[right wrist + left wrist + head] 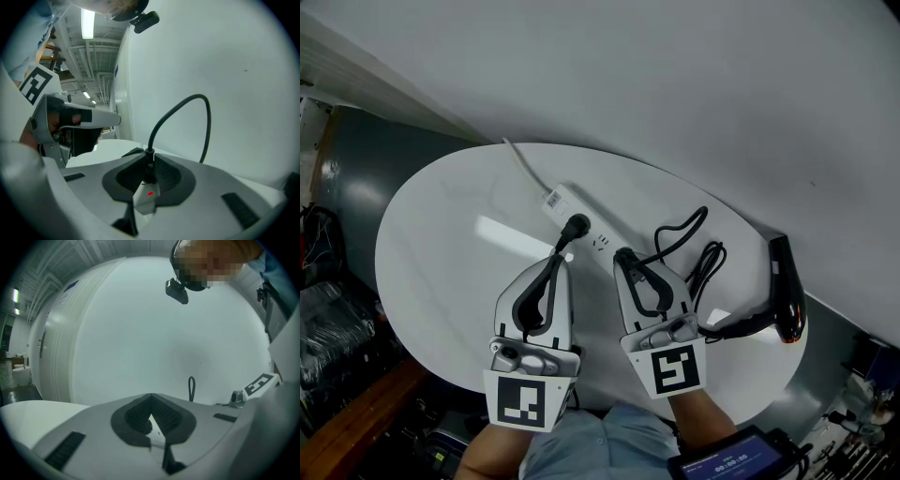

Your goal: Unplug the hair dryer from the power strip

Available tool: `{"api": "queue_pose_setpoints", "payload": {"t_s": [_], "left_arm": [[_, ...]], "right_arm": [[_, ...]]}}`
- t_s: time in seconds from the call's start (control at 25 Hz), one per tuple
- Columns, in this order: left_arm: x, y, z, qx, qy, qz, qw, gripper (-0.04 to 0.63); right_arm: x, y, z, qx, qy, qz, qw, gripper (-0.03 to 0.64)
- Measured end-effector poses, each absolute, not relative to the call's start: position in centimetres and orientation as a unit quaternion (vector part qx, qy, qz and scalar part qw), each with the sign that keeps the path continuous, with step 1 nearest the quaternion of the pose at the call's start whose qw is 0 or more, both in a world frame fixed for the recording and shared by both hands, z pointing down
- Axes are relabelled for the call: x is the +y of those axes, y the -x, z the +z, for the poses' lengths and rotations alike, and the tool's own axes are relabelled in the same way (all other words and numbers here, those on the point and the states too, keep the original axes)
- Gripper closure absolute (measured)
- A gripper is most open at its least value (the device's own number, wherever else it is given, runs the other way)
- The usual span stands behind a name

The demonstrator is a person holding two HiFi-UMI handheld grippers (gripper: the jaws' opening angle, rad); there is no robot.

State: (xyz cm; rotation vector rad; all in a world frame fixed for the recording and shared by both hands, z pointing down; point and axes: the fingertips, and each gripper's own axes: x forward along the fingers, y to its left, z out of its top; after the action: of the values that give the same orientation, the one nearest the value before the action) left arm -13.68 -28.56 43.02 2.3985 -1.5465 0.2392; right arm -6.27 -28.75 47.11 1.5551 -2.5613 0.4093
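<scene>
The white power strip (565, 205) lies across the middle of the round white table (441, 253). My right gripper (625, 255) (147, 161) is shut on the black plug of the hair dryer's cord (187, 105), close above the strip's near end. A white part with a red light (146, 197) shows below the plug. The black hair dryer (787, 292) lies at the table's right edge, its cord coiled (698, 258) between it and the plug. My left gripper (561, 255) (151, 401) has its jaws together, tips at the strip beside a second black plug (575, 228).
The strip's white lead (520, 159) runs off the table's far edge toward a white wall. Dark clutter (328, 309) lies on the floor at left. A device with a lit screen (736, 461) sits below my right hand.
</scene>
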Motion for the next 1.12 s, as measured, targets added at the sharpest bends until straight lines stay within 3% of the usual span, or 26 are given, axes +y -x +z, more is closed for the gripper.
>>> {"api": "queue_pose_setpoints", "payload": {"t_s": [0.68, 1.12], "left_arm": [[-27.4, 11.2, 44.9, -0.489, -0.849, 0.085, 0.181, 0.597], [-27.6, 9.4, 45.0, -0.472, -0.857, 0.086, 0.188, 0.597]], "right_arm": [[-28.8, 4.7, 49.3, -0.829, -0.529, 0.154, 0.098, 0.568], [-27.0, 0.2, 51.1, -0.803, -0.544, 0.174, 0.169, 0.568]]}}
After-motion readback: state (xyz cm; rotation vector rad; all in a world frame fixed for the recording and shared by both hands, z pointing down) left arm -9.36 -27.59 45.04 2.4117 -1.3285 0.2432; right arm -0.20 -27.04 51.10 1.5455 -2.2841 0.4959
